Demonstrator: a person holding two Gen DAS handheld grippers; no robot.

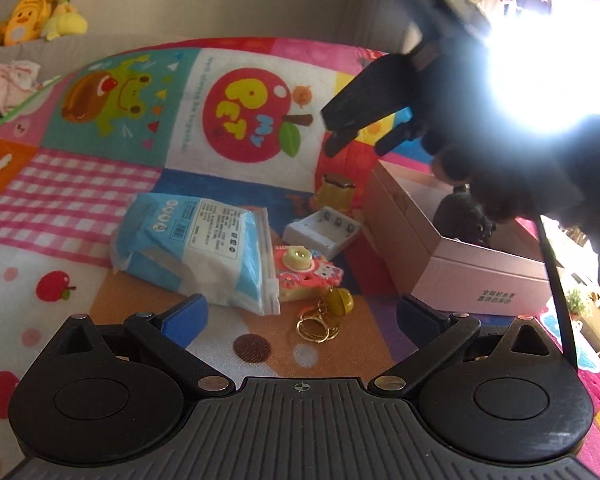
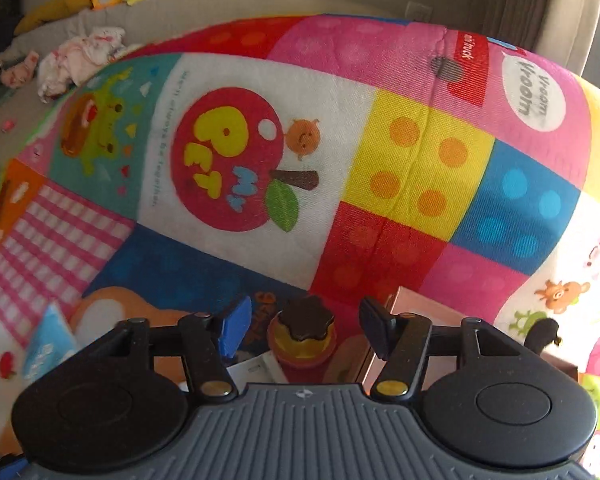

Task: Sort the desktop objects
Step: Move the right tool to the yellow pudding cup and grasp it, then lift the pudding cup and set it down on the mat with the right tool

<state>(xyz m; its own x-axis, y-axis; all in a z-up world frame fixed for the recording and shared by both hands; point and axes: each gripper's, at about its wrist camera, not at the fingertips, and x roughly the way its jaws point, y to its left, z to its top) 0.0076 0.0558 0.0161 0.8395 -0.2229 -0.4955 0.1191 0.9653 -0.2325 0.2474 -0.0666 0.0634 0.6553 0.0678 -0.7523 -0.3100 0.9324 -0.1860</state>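
While both tongs gape wide, a glossy scalloped-cap jar on quilted patchwork cloth.

Bright window light is washing out the far right of the left view, so the right tongs are showing only as a dark, blurry shape. A dark thing is sitting inside the pink box, too shadowy to name. In the right view, the blue packet is looking blurred, and the tongs' base is hiding part of the white charger.
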